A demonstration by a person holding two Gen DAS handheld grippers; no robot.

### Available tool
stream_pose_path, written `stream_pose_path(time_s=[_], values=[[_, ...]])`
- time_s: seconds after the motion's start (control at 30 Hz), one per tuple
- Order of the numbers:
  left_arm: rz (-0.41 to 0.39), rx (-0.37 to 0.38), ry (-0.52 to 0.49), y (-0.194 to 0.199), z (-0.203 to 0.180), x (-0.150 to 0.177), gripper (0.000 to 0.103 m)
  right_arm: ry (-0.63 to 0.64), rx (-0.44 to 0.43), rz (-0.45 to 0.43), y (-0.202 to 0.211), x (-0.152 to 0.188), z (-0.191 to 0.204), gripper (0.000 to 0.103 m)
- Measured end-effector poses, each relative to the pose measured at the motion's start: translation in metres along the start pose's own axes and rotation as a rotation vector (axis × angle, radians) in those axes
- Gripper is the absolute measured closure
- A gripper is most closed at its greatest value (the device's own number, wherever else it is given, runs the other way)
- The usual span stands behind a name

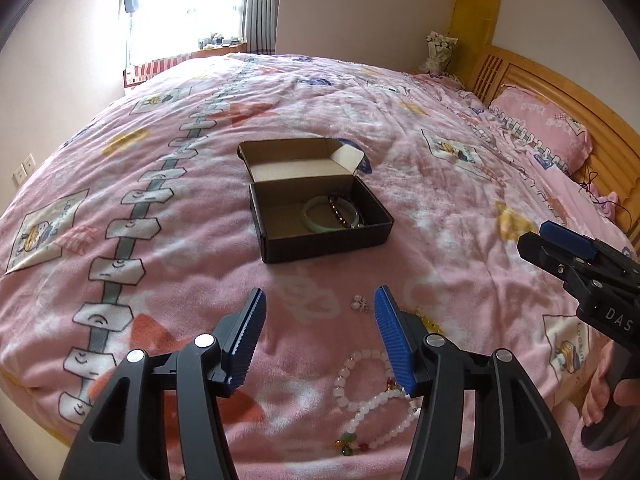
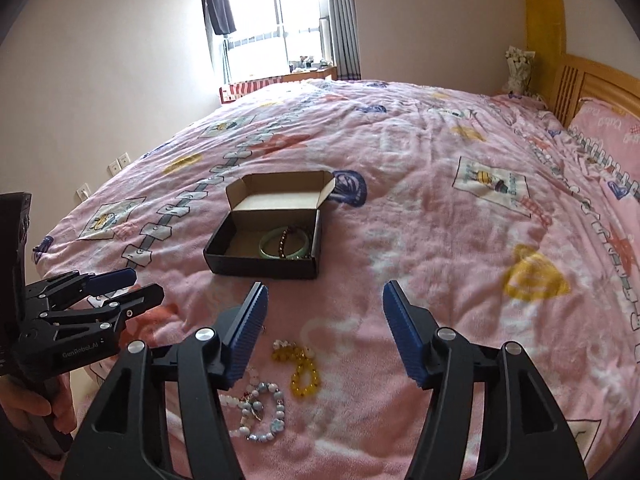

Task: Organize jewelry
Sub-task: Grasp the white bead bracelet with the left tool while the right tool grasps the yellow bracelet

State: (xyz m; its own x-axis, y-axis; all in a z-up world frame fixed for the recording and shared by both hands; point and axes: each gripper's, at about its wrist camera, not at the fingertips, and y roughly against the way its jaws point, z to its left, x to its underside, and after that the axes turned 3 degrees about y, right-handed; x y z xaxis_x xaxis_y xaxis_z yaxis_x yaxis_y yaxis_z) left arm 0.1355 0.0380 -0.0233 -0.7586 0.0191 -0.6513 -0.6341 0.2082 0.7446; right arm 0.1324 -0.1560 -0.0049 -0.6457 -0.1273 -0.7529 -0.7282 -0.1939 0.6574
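An open black cardboard box point(image 1: 320, 240) point(image 2: 260, 262) sits on the pink bed, lid flap up. Inside lie a green jade bangle point(image 1: 320, 222) point(image 2: 272, 254) and a dark red bead bracelet point(image 1: 340, 210) point(image 2: 286, 238). My left gripper point(image 1: 320, 308) is open and empty, hovering over white bead bracelets point(image 1: 360, 396) and a small earring point(image 1: 359, 303). My right gripper point(image 2: 324, 304) is open and empty above a yellow bead bracelet point(image 2: 302, 372) and a pale blue bead bracelet point(image 2: 260, 412). Each gripper shows in the other's view: the right gripper in the left wrist view point(image 1: 556, 248), the left gripper in the right wrist view point(image 2: 132, 284).
The pink patterned blanket point(image 1: 200, 160) covers the whole bed. A pink pillow point(image 1: 540, 128) and a wooden headboard point(image 1: 560, 88) are at the right. A window with curtains point(image 2: 280, 20) is at the far end. Wall sockets point(image 2: 120, 164) are on the left wall.
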Motion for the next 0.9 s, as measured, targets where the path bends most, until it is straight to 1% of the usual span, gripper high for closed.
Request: stream_pose_path(time_s=[0.13, 0.23, 0.43, 0.6, 0.77, 0.9], values=[[0.032, -0.003, 0.009, -0.009, 0.002, 0.009, 0.046, -0.015, -0.006, 0.038, -0.008, 0.014, -0.005, 0.045], [0.055, -0.006, 0.013, -0.015, 0.003, 0.016, 0.046, -0.059, -0.047, 0.09, -0.021, 0.022, -0.011, 0.045], [0.107, -0.003, 0.01, -0.026, 0.004, 0.027, 0.046, -0.105, -0.074, 0.155, -0.042, 0.037, -0.015, 0.045], [0.17, 0.022, 0.007, -0.041, 0.002, 0.036, 0.046, -0.141, -0.114, 0.203, -0.059, 0.045, -0.018, 0.049], [0.223, 0.022, 0.009, -0.057, -0.002, 0.041, 0.046, -0.19, -0.152, 0.251, -0.077, 0.055, -0.022, 0.052], [0.267, 0.008, -0.001, -0.071, -0.004, 0.047, 0.045, -0.209, -0.16, 0.282, -0.088, 0.062, -0.023, 0.053]])
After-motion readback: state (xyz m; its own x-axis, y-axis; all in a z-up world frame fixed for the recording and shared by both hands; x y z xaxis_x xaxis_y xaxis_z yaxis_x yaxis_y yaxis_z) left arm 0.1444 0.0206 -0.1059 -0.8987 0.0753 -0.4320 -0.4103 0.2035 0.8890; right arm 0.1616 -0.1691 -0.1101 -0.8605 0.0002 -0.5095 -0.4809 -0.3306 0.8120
